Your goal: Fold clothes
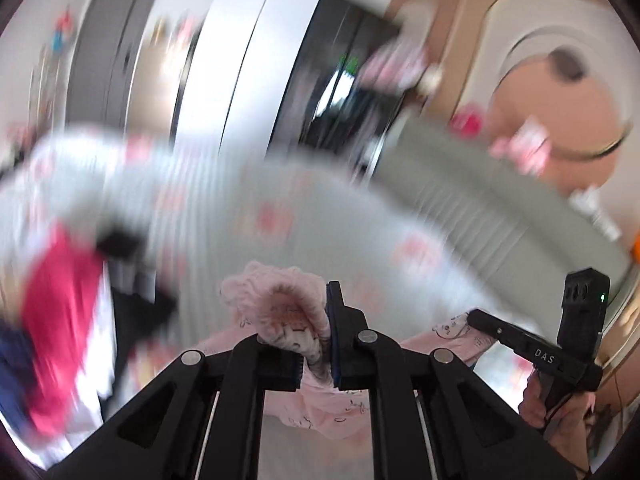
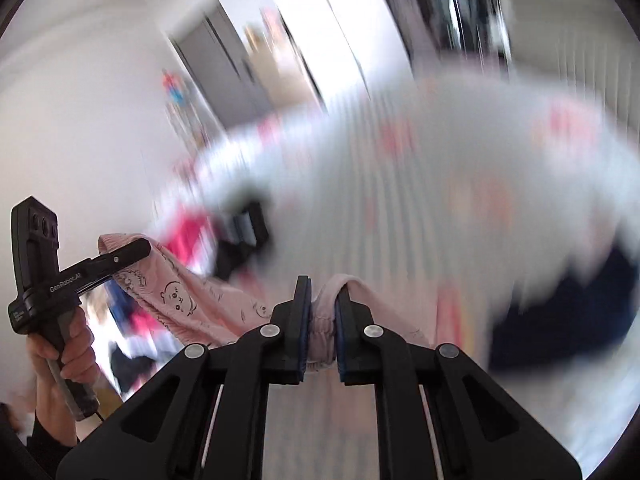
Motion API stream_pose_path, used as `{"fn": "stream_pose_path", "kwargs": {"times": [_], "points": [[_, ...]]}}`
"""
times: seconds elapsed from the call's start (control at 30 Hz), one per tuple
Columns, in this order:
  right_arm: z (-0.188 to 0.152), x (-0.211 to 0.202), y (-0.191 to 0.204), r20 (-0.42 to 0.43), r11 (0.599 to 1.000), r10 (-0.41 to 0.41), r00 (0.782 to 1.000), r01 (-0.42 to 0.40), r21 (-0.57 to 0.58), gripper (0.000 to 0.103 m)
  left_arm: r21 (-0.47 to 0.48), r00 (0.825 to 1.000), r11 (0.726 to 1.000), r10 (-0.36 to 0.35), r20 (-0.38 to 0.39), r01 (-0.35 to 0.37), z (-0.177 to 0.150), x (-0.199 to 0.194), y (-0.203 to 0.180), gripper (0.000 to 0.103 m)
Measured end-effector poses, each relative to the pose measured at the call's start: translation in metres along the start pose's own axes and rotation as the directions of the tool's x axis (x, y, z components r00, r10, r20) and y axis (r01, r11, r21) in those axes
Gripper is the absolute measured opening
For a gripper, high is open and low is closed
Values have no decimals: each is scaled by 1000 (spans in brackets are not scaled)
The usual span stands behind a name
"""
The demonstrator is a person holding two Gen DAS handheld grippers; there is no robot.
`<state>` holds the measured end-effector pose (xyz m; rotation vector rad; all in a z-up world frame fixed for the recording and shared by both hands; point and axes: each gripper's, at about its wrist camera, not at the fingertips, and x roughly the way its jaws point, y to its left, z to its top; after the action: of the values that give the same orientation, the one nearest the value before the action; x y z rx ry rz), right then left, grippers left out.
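Observation:
A pink garment with small cartoon prints [image 1: 280,312] hangs between both grippers, lifted off the bed. My left gripper [image 1: 316,344] is shut on a bunched ruffled edge of it. My right gripper [image 2: 322,320] is shut on the gathered waistband of the pink garment [image 2: 184,300]. In the left wrist view the right gripper [image 1: 476,318] shows at the right, clamped on the far end of the cloth. In the right wrist view the left gripper [image 2: 140,250] shows at the left, held by a hand [image 2: 68,356], with the cloth stretched from it to my jaws.
Everything behind is motion-blurred. A white bedspread with pink prints [image 1: 304,216] lies below. A heap of red, white and dark clothes [image 1: 60,320] sits at the left. A dark blue item [image 2: 560,312] lies on the bed at right. Wall and door stand behind.

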<state>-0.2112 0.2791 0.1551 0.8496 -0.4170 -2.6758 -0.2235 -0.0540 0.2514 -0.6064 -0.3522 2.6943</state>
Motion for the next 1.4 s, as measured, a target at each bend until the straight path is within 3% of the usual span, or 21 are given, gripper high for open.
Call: {"fn": "stream_pose_path", "kwargs": {"times": [0.07,0.17,0.23,0.27,0.33,0.43,0.5,0.57,0.6,0.63,0.73,0.93,1.0,1.07,1.27,1.33,1.4], "points": [[44,-51,20,162,999,21,987,-14,-46,10,14,996,1000,-16,89,15,20,-28,-12,10],[53,-90,30,247,998,42,968,-29,-56,10,-7,994,1000,6,111,-6,4,-45,-8,10],[42,-103,31,256,998,62,965,-51,-49,10,-33,999,999,32,39,-30,-33,-35,7,10],[26,-97,29,223,998,54,973,-46,-42,10,-53,999,998,43,-21,-44,-58,-25,17,10],[-18,-75,22,132,999,23,991,-19,-29,10,-120,983,990,55,-177,-77,-118,-3,36,10],[-103,-20,-1,-85,999,-28,996,31,31,10,-192,898,963,89,-431,-188,-223,37,69,10],[-160,16,-24,-235,992,-56,970,81,96,10,-227,819,938,91,-566,-261,-290,54,90,10],[-217,45,-43,-370,980,-73,926,135,145,10,-283,770,908,63,-635,-308,-335,58,104,10],[-238,55,-52,-416,973,-81,906,162,163,10,-313,768,896,48,-639,-316,-349,55,108,10],[-255,62,-60,-449,966,-83,890,182,182,10,-346,783,886,29,-621,-307,-355,50,110,12],[-285,58,-68,-466,954,-82,881,204,219,10,-409,814,868,-11,-581,-280,-357,39,112,13],[-281,48,-67,-443,961,-119,888,215,174,10,-376,843,897,-6,-538,-233,-342,27,108,18],[-277,45,-69,-426,959,-98,899,200,201,11,-386,853,893,-4,-521,-232,-339,18,111,26],[-273,45,-69,-411,957,-86,908,190,220,14,-412,862,880,-6,-507,-236,-338,11,118,41],[-255,42,-73,-382,942,-37,923,159,295,26,-476,868,842,-19,-496,-254,-341,8,140,41],[-254,44,-74,-395,944,-3,919,133,302,33,-487,866,833,-21,-500,-261,-341,14,144,43],[-252,54,-70,-415,951,21,909,110,289,45,-497,845,824,-42,-534,-273,-345,25,149,49]]}}
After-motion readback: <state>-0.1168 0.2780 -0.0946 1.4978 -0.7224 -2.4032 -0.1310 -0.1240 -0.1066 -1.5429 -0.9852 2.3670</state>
